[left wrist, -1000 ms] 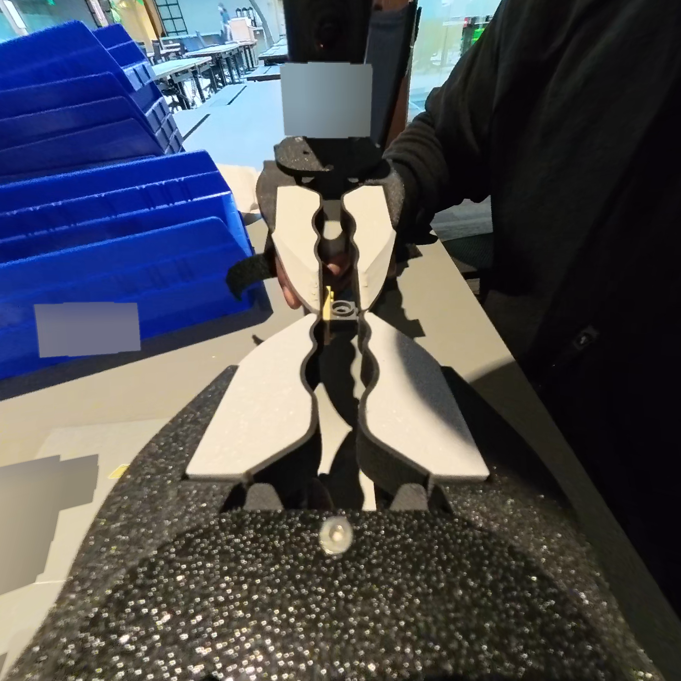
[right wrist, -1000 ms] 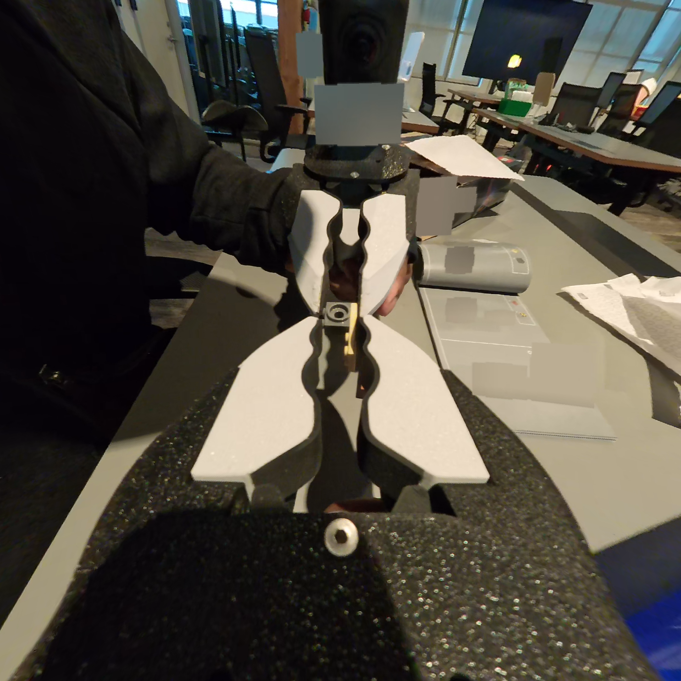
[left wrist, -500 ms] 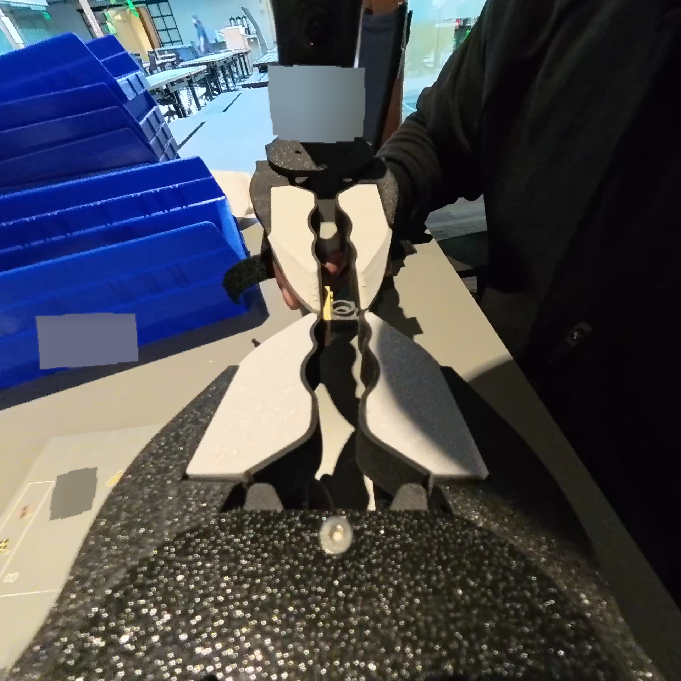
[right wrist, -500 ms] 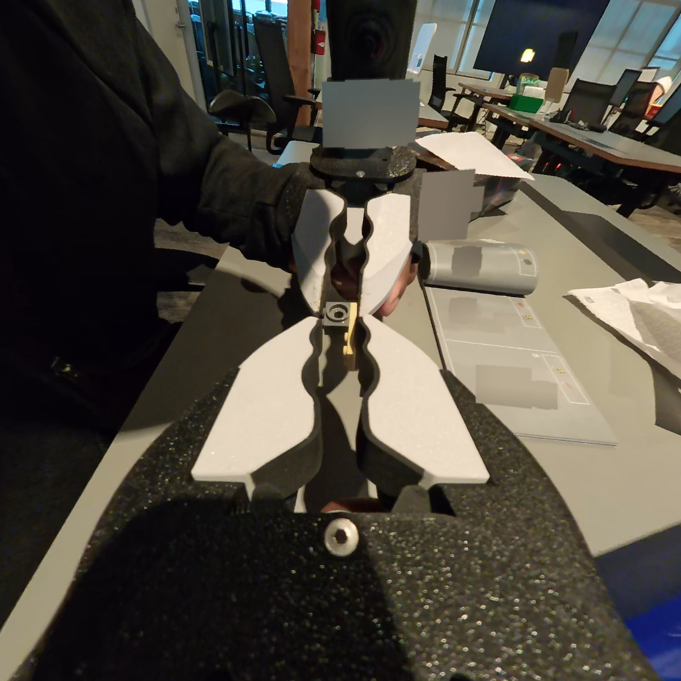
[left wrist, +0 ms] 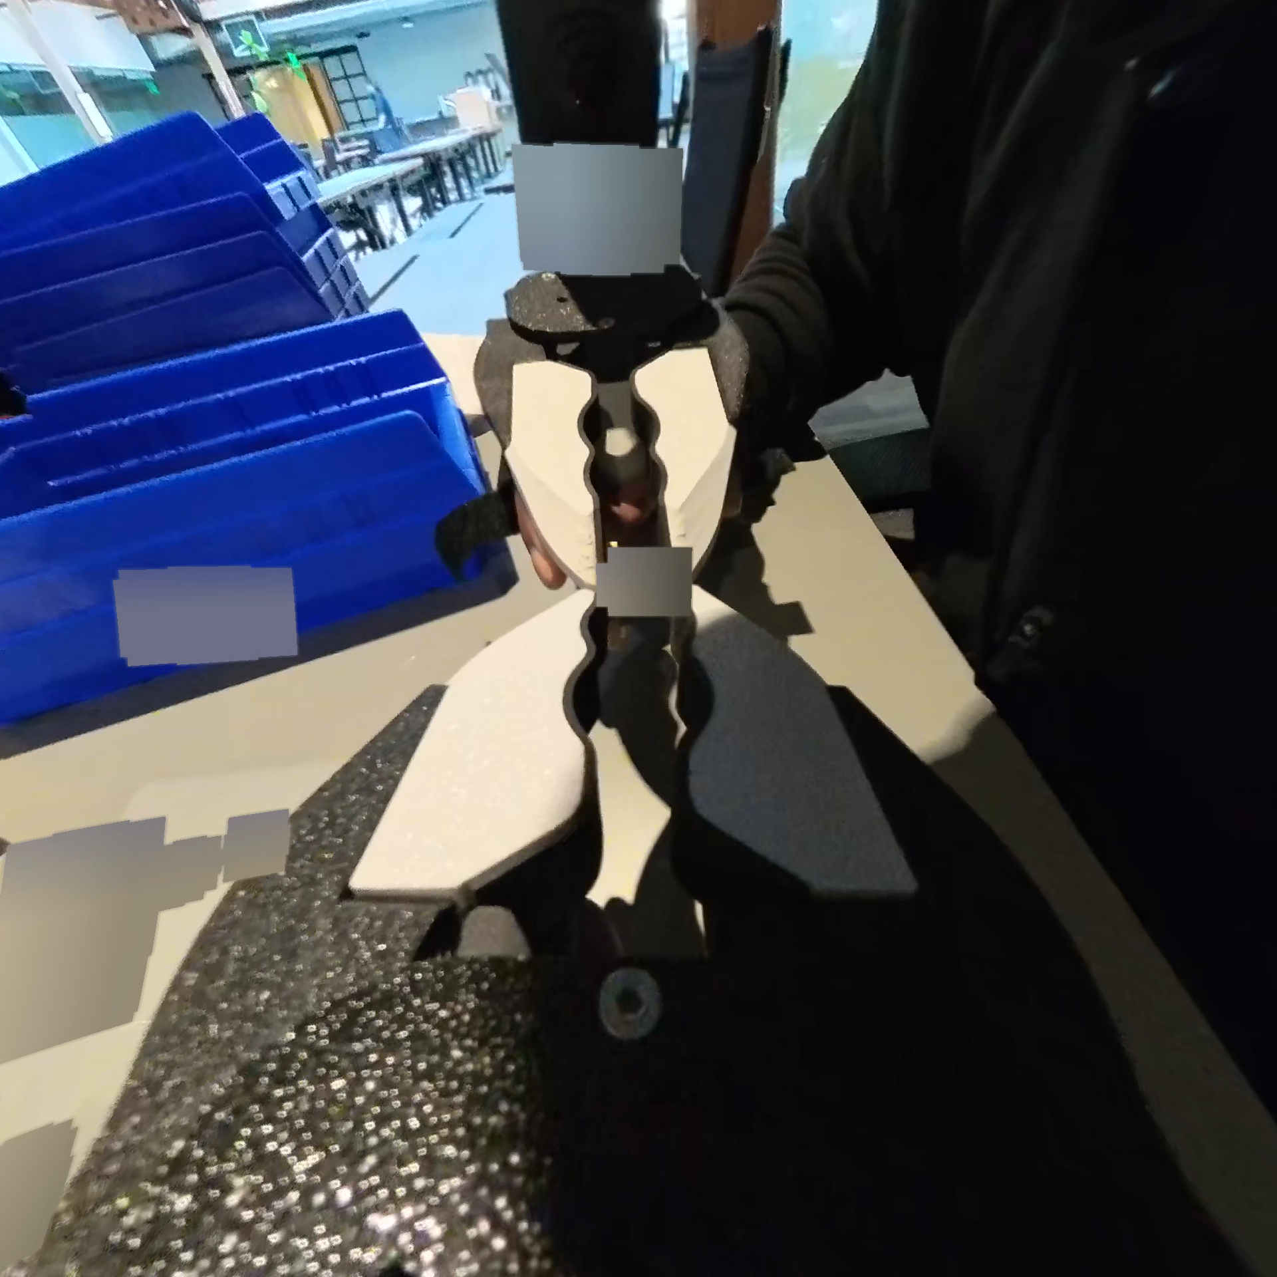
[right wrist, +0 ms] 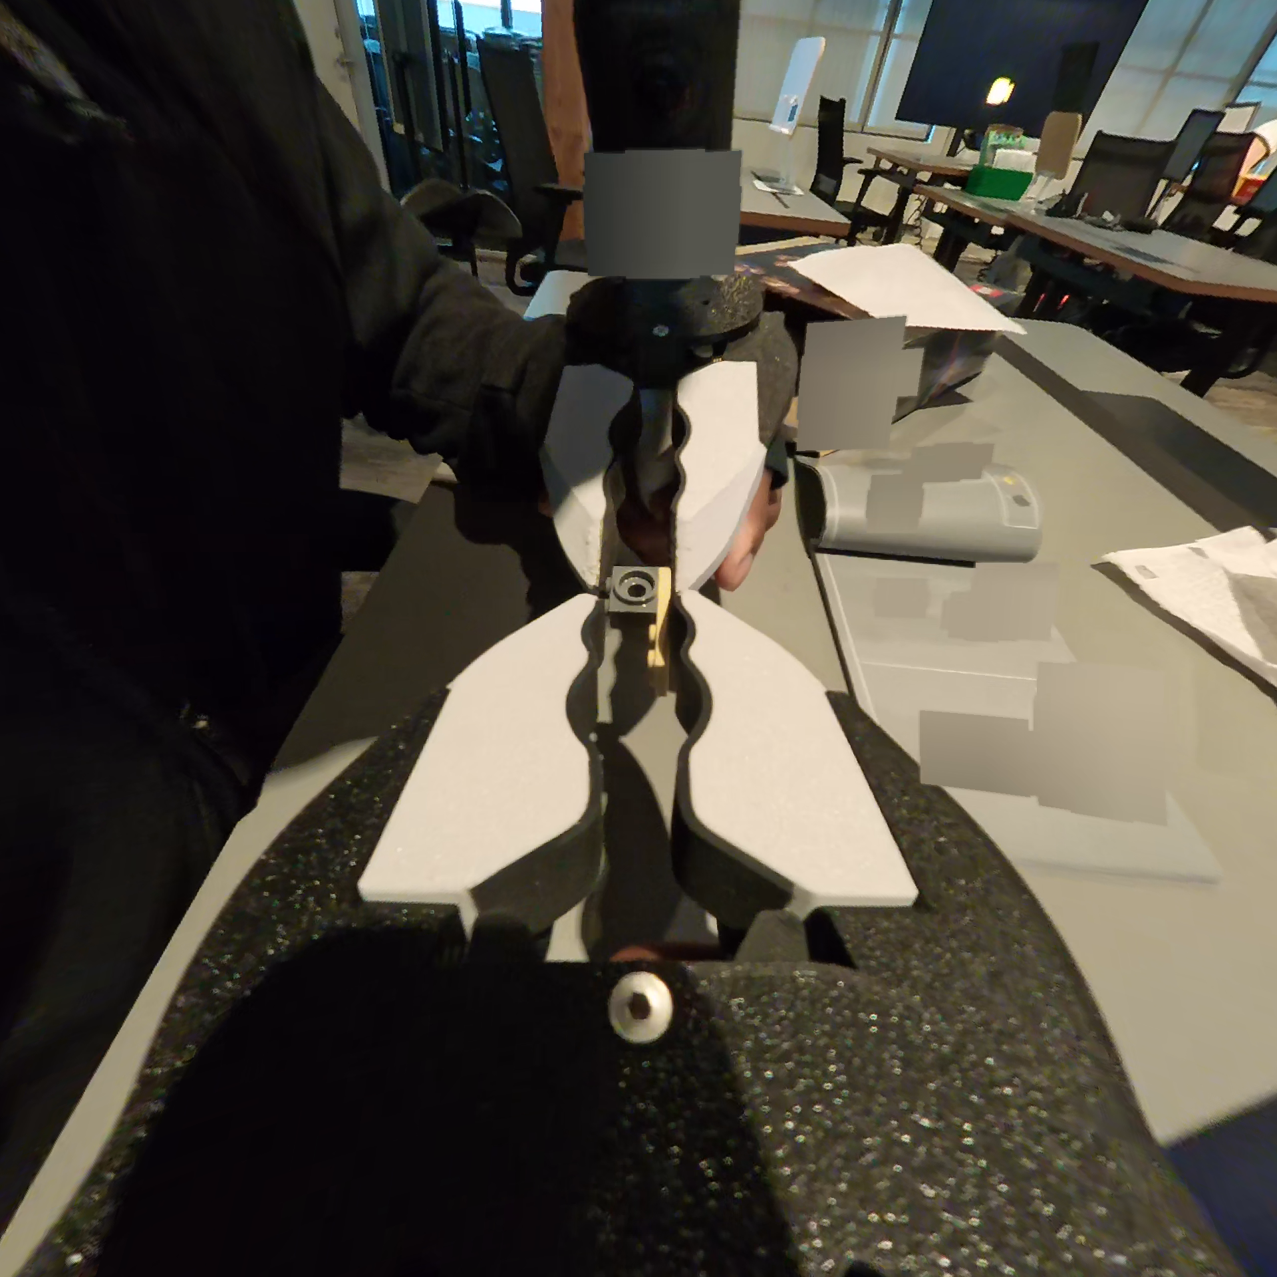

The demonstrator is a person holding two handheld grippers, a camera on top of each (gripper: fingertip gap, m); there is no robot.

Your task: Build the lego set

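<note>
My two grippers meet tip to tip above the grey table. Between the tips sits a small dark grey lego piece with a round stud. A thin tan piece is joined to its side. In the right wrist view my right gripper is shut, and the tan piece lies between its fingers. My left gripper faces it and is shut on the grey piece. In the left wrist view my left gripper meets the right gripper, and a blur patch hides the pieces.
Blue storage bins stand at the left of the table. An open instruction booklet, crumpled white paper and a box under a paper sheet lie on the far side. A person in black stands at the table edge. Both grippers' tips are close together, under 4 cm apart.
Both grippers stay tip to tip on the joined pieces. The pair has shifted slightly over the table, and the left gripper looks a little more twisted in the right wrist view.
</note>
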